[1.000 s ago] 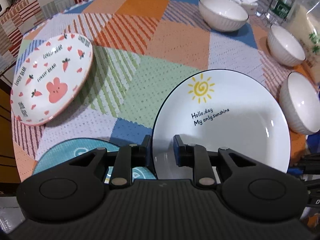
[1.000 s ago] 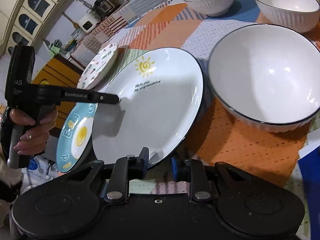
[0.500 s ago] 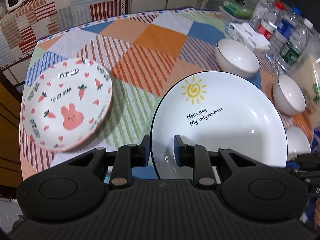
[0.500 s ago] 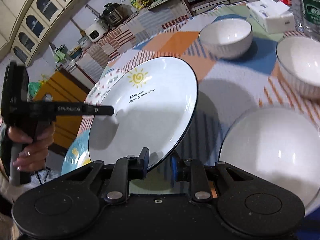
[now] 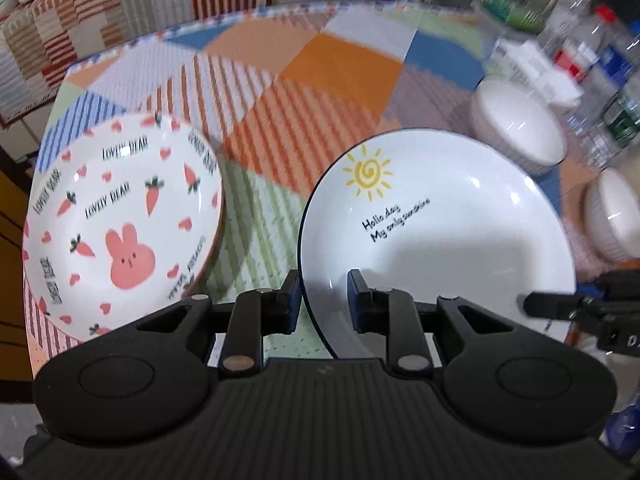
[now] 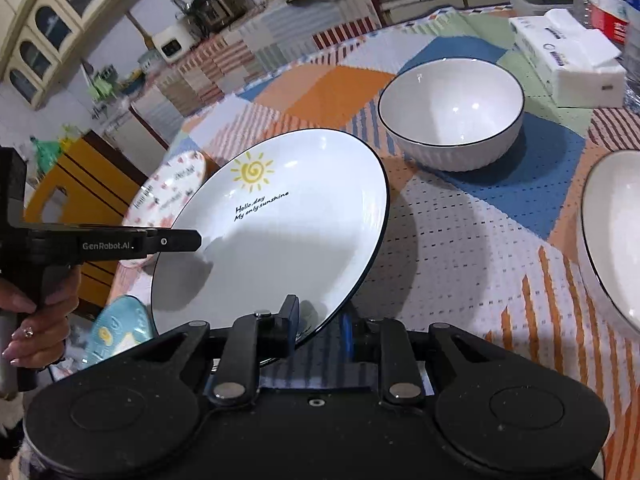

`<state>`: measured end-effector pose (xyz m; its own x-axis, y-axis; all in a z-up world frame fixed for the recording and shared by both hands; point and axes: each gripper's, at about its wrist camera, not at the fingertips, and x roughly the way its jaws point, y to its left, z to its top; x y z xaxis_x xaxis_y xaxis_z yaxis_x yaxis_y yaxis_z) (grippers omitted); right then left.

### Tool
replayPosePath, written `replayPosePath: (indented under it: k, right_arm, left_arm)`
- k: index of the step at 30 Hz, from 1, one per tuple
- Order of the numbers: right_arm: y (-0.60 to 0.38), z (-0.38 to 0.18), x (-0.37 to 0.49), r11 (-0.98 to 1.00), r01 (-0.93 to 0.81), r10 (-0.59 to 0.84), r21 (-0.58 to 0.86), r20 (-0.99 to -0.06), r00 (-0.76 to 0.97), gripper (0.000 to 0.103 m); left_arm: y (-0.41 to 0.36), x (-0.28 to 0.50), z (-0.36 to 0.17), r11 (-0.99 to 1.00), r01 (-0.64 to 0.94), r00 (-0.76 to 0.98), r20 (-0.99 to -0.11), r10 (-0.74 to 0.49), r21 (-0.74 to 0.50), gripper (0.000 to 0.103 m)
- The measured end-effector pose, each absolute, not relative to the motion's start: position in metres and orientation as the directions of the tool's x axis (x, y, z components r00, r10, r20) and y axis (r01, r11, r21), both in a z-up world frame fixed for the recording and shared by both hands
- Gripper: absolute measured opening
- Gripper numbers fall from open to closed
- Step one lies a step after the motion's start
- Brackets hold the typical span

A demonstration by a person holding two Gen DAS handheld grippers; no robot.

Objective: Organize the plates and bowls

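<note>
While both grippers pinch the sun plate (image 5: 440,232) by opposite edges, keep them moving as one so its rim does not twist out of either grip. Your left gripper (image 5: 323,300) is clamped on the plate's near-left rim and your right gripper (image 6: 318,326) on its near-right rim; the plate hangs tilted above the patchwork tablecloth (image 5: 280,80), clear of it. The likely spot for it, I judge, is on the rabbit plate (image 5: 120,224), just left of the sun plate, or on the blue plate (image 6: 120,332) below its lower left edge. Level the sun plate before lowering it, and loosen one grip only once it rests. Mind the white bowls (image 6: 452,120) beyond and to the right of the sun plate

From the left camera the blue plate is hidden. How deep each pad sits on the rim is hard to tell. Bottles (image 5: 600,80) behind the bowls are blurred, and the bowl (image 6: 612,240) right of the plate is cut off by the frame
</note>
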<state>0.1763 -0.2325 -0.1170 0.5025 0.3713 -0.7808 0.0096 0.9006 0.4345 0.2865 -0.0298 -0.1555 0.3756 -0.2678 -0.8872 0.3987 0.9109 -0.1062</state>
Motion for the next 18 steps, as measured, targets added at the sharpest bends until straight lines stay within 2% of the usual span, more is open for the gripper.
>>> replayPosePath:
  k: [3, 7, 11, 18]
  right_arm:
    - [-0.231, -0.127, 0.189, 0.912, 0.026, 0.353, 0.409, -0.817, 0.456, 0.026]
    - [-0.226, -0.128, 0.201, 0.948, 0.012, 0.279, 0.318, -0.849, 0.448, 0.027]
    - [-0.230, -0.134, 0.211, 0.949, 0.087, 0.241, 0.302, -0.876, 0.418, 0.029]
    - [-0.223, -0.115, 0.204, 0.986, 0.066, 0.106, 0.152, -0.883, 0.458, 0.031]
  left_arm:
    - [-0.039, 0.286, -0.175, 0.913, 0.404, 0.367, -0.905, -0.213, -0.051, 0.024]
    - [-0.045, 0.279, -0.176, 0.910, 0.413, 0.381, -0.902, -0.202, -0.029, 0.023]
    - [-0.047, 0.277, -0.170, 0.916, 0.399, 0.364, -0.909, -0.202, -0.044, 0.024]
    - [-0.039, 0.268, -0.154, 0.927, 0.370, 0.349, -0.917, -0.192, -0.053, 0.027]
